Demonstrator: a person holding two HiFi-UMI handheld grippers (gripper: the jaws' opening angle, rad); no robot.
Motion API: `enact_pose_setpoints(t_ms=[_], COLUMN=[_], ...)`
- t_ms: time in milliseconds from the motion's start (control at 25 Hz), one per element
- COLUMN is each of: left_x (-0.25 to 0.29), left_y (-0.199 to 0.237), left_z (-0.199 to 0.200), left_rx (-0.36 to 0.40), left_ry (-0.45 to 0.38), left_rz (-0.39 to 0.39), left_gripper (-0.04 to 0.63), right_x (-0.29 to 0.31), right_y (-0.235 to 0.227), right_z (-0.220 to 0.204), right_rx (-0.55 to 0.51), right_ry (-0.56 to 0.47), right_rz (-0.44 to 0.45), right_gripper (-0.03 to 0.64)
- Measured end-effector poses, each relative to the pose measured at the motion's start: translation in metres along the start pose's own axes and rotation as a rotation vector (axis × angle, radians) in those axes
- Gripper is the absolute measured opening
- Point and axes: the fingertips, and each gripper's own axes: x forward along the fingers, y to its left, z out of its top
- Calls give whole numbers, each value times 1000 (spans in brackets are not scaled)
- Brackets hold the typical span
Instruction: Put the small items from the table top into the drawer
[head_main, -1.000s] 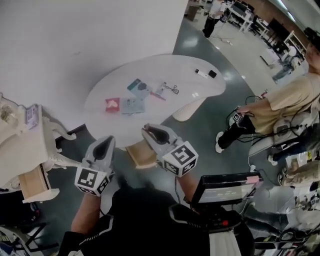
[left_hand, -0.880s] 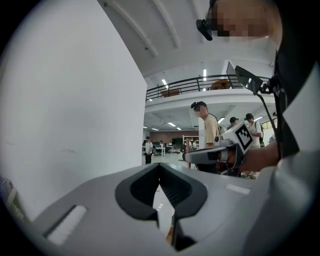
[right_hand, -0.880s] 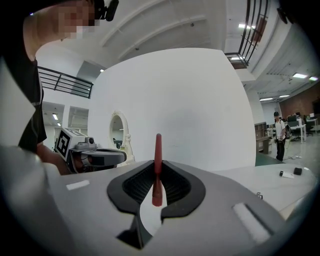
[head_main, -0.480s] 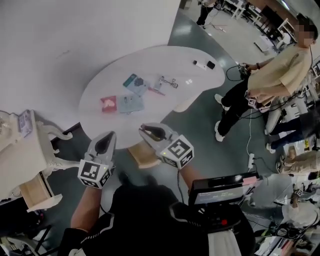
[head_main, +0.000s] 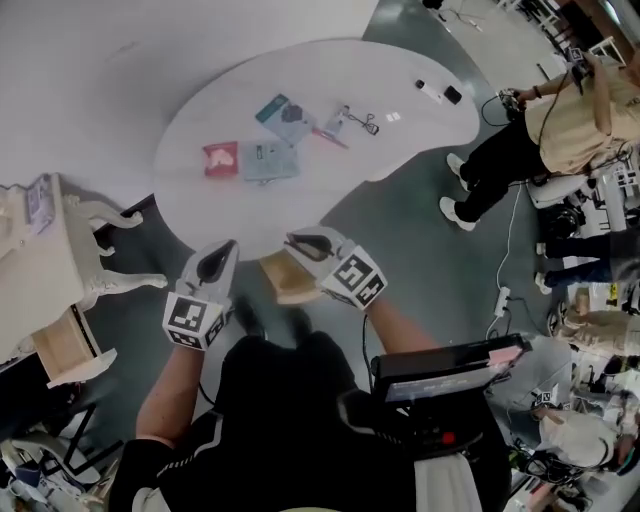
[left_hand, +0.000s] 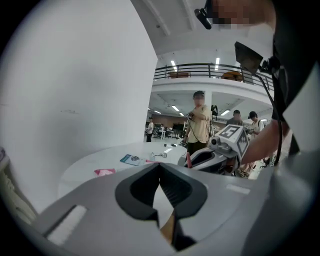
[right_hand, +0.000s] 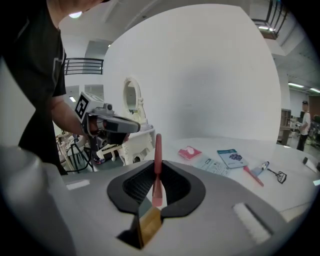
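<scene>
My right gripper (head_main: 294, 240) (right_hand: 157, 172) is shut on a thin pink stick (right_hand: 158, 162), which stands up between its jaws over the open wooden drawer (head_main: 283, 284) under the table's near edge. To its left, my left gripper (head_main: 221, 250) (left_hand: 160, 167) is shut with nothing in it. On the white oval table (head_main: 400, 160) lie a red packet (head_main: 220, 158) (right_hand: 189, 152), a pale card (head_main: 268, 160) (right_hand: 211, 164), a teal booklet (head_main: 279, 107) (right_hand: 231, 157) and an eyelash curler (head_main: 365, 122) (right_hand: 276, 174). The left gripper view shows the right gripper (left_hand: 220, 152) with the stick.
A white ornate dresser (head_main: 45, 270) with a pulled-out drawer stands at the left. Two small objects (head_main: 440, 92) lie at the table's far end. A person in a tan shirt (head_main: 560, 110) stands to the right amid cables. A grey wall runs behind the table.
The head view has swung, so the table and the person on the right sit higher in the picture. Both grippers stay shut by the open drawer, the right one holding the pink stick throughout.
</scene>
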Motion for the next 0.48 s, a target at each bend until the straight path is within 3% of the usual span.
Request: enact_pose_setpoints(t_ms=[480], left_x=[7], left_y=[-7], left_z=[-57], left_rx=[-65], left_ry=[92], left_rz=[-2], left_gripper=[0], right_x=[18], right_y=[19], right_z=[-74], right_rx=[-86], right_ry=[154], right_rz=[142], right_gripper=[48])
